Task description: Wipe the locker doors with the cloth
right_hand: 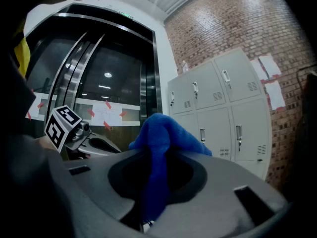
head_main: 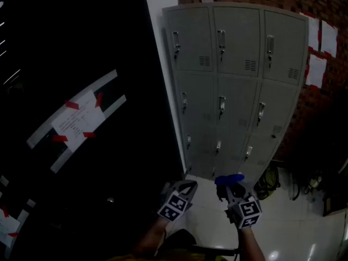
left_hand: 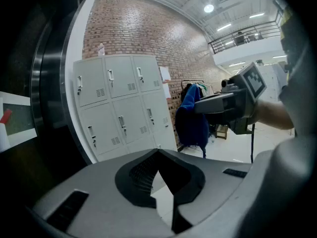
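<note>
- My right gripper (head_main: pixel 232 188) is pinching the blue cloth (head_main: pixel 229 179). In the right gripper view the cloth bunches up above the closed jaws and a tail hangs down between them.
- My left gripper (head_main: pixel 186 189) has its jaws pressed together at the tips, and I see nothing held between them in the left gripper view.
- The grey lockers (head_main: pixel 234 91) stand straight ahead against the brick wall (head_main: pixel 321 15), three columns by three rows, with every door shut.
- Both grippers hang over the pale floor (head_main: pixel 283 227) in front of the lockers' bottom row, well apart from the doors. Nothing touches metal yet, so I judge that wiping has not started.
- What the coming move turns on, as I read it: the doors lie forward of and above the cloth. In the head view the right gripper sits below the lockers' middle column and the left one nearer their left edge.
- Neither gripper looks clearly closer to the lockers, but only the right one carries the cloth, so it has to make the reach.
- Each door is taller than it is wide, with a handle (head_main: pixel 221 38) near its left side. I would expect strokes to run up and down beside those handles.
</note>
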Action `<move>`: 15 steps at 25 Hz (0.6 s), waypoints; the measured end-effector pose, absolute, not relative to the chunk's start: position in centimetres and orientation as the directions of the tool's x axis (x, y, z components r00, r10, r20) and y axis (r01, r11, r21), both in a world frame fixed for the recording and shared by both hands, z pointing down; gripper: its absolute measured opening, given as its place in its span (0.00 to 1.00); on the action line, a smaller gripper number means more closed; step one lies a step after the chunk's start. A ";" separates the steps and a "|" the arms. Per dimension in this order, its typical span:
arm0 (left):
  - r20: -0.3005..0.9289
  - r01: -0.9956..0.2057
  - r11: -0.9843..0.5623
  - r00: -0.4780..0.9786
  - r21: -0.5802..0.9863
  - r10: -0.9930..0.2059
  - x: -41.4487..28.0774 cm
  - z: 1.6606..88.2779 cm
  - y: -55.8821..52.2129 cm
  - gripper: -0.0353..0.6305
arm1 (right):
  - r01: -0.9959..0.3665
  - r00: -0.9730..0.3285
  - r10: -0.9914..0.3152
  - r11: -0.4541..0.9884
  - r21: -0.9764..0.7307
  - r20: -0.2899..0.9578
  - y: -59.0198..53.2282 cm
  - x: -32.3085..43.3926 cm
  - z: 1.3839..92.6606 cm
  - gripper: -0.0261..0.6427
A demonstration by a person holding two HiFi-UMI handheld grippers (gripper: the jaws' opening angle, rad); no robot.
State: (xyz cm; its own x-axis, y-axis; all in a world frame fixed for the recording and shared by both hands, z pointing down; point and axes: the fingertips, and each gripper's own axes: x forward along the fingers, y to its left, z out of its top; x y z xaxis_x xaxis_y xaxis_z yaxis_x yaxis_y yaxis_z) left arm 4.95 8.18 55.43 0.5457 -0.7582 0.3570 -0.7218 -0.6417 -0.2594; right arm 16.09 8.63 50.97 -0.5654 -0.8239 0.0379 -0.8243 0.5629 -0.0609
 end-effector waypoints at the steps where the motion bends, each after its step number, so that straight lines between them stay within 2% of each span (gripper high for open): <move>1: 0.359 -0.727 -0.637 0.540 -0.257 -0.761 4.1 55.8 6.7 0.06 | -0.821 -0.571 -0.820 0.567 -0.066 0.046 7.3 15.5 51.5 0.14; 9: 0.351 -0.723 -0.627 0.529 -0.290 -0.772 -2.5 57.7 -12.4 0.06 | -0.836 -0.549 -0.835 0.548 -0.037 0.036 -10.8 9.8 52.8 0.14; 15: 0.311 -0.674 -0.646 0.566 -0.358 -0.764 -6.8 51.5 -27.7 0.06 | -0.835 -0.550 -0.835 0.550 -0.034 -0.013 -26.3 3.1 47.8 0.14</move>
